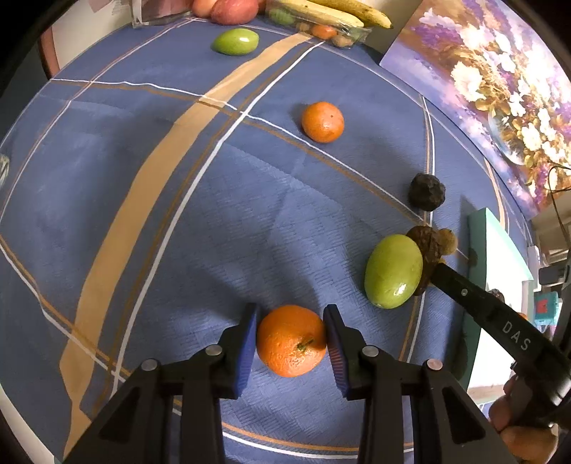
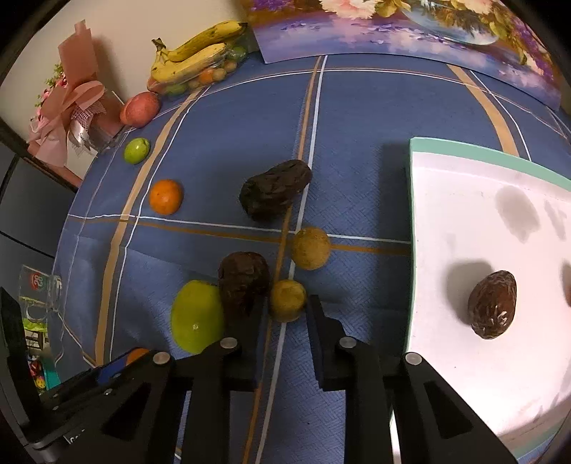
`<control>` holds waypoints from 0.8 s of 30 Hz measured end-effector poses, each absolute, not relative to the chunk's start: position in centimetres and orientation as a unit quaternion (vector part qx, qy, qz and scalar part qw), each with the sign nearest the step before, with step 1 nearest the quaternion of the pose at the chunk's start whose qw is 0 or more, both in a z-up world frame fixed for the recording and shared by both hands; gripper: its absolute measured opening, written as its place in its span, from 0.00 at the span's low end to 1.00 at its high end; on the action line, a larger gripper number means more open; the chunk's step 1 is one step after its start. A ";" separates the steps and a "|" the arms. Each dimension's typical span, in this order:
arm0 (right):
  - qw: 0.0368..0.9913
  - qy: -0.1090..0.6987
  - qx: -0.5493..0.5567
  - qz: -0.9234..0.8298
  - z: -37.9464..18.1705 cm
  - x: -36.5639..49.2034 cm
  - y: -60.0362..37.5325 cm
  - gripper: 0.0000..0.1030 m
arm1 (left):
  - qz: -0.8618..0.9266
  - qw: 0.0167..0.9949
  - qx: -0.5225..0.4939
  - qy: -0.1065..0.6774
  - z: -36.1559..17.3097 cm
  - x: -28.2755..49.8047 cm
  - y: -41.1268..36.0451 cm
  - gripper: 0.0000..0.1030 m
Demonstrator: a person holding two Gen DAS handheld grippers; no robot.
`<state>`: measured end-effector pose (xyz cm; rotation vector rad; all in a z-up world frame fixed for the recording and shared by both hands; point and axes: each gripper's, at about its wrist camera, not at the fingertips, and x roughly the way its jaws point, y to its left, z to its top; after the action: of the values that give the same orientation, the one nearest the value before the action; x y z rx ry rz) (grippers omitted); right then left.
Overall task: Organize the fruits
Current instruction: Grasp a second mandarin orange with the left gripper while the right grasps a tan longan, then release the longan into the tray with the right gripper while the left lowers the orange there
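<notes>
While both hand-held grippers work low over a blue plaid tablecloth [image 1: 249,200], the left gripper [image 1: 291,339] brackets a stemmed orange [image 1: 291,341] at the near edge of its view. Its blue pads sit just beside the fruit's two sides, with a sliver of gap on the left and near contact on the right, so the fruit looks framed but not yet firmly squeezed. The right gripper [image 2: 287,307], spread in the same way, straddles a small yellow-brown fruit [image 2: 287,299] near the white tray [image 2: 464,200], and its pads also seem short of a full pinch.

Just left of that fruit lie a wrinkled dark fruit [image 2: 244,285] and a large green fruit [image 2: 196,317], the two touching. A little farther sits a second yellow-brown fruit [image 2: 310,248], and beyond it a long dark wrinkled fruit [image 2: 274,191]. On the tray to the right rests one brown fruit [image 2: 492,308], apparently sorted.

Farther off on the cloth lie a second orange [image 1: 323,121] and a small green fruit [image 1: 235,42]. At the far edge, bananas [image 2: 196,53] top a clear container of small fruits beside a reddish fruit [image 2: 140,109], with a floral picture [image 2: 410,28] propped behind.

The step in hand appears to be a double pick-up. Next, each gripper would need to close squarely across its round fruit before lifting, since an off-centre squeeze could send it rolling. On the right, the tight cluster also leaves little room beside the wrinkled dark fruit.
</notes>
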<state>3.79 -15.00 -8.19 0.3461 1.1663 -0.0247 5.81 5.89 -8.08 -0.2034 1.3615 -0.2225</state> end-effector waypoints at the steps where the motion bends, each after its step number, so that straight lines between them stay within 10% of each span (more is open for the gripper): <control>1: 0.821 0.547 0.163 -0.011 -8.1 3.8 -15.1 0.22 | -0.103 0.767 -0.095 0.626 -8.1 6.0 5.9 0.38; 24: 0.850 0.495 0.171 -0.061 -2.8 -0.2 -19.1 0.22 | -0.181 0.830 -0.050 0.525 -0.8 4.3 1.7 0.38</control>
<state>-0.19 -19.13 -2.76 0.3605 1.0423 -0.1294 4.33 1.73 -0.78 -0.1052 1.1128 -0.3832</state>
